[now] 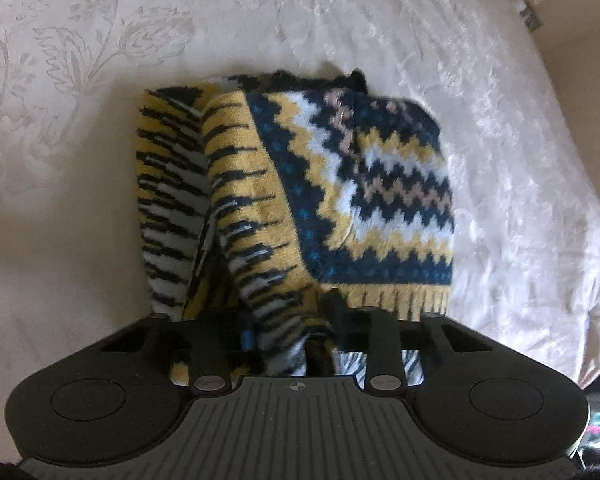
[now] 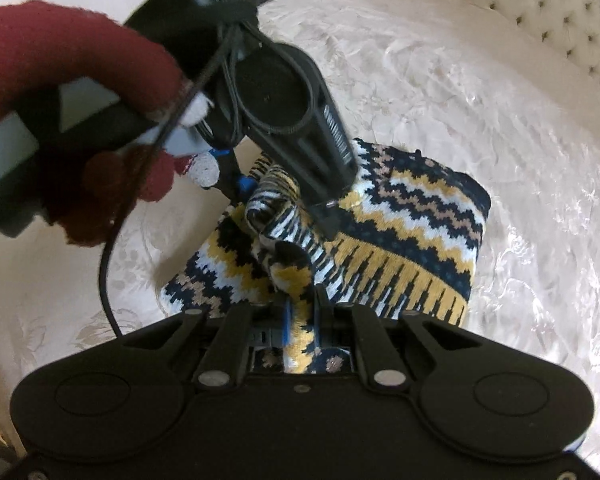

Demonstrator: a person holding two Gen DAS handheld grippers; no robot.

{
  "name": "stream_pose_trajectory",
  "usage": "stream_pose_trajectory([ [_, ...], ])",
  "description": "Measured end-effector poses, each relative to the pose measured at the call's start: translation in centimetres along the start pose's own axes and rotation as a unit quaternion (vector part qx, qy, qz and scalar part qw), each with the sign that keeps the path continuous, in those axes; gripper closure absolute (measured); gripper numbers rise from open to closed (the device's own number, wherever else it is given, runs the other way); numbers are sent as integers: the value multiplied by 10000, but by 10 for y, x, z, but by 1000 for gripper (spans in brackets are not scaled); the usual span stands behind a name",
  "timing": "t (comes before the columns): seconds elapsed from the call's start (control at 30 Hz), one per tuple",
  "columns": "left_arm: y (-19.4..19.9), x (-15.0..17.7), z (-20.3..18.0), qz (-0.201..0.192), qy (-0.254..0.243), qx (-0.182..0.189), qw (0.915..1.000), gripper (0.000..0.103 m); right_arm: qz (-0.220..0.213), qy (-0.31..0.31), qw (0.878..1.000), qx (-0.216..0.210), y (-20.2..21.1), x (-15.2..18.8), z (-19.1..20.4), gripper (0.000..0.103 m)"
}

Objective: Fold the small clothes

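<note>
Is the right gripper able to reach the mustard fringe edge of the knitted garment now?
Probably not at once. The right gripper is shut on a bunched fold of the knitted garment, so it would have to let go first. The mustard fringe edge lies uncovered just beside it on the bedspread.

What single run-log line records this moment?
stage: mid-fold | item: knitted garment on bedspread | left gripper: shut on garment edge | right gripper: shut on garment fold

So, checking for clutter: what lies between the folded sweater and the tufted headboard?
Only bare cream floral bedspread lies between the yellow-navy zigzag knit sweater and the cream tufted headboard, seen in the right wrist view.
</note>
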State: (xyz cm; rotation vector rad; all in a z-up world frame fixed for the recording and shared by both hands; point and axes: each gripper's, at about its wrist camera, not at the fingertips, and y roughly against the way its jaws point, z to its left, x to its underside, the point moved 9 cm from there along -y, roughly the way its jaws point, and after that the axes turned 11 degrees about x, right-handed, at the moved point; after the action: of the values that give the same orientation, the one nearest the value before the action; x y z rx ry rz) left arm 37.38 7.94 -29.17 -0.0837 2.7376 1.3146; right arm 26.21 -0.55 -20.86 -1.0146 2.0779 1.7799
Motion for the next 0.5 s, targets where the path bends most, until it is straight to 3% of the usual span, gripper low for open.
stream_pose_trajectory([
  [0.1,7,-1,-3,-207,-65,20,9998,85,-2,-10,10000,-42,2,1,2,87],
  [0.2,27,-1,-17,-431,-609,-62,9972,85,-67,-136,9998,-146,10,-3,4,87],
  [0.3,46,-2,-22,-628,-839,44,9945,85,-225,-277,9986,-401,22,-11,12,87],
  [0.5,30,-4,26,-517,-487,-376,9968,85,62,-150,9964,-829,-4,-12,47,86],
])
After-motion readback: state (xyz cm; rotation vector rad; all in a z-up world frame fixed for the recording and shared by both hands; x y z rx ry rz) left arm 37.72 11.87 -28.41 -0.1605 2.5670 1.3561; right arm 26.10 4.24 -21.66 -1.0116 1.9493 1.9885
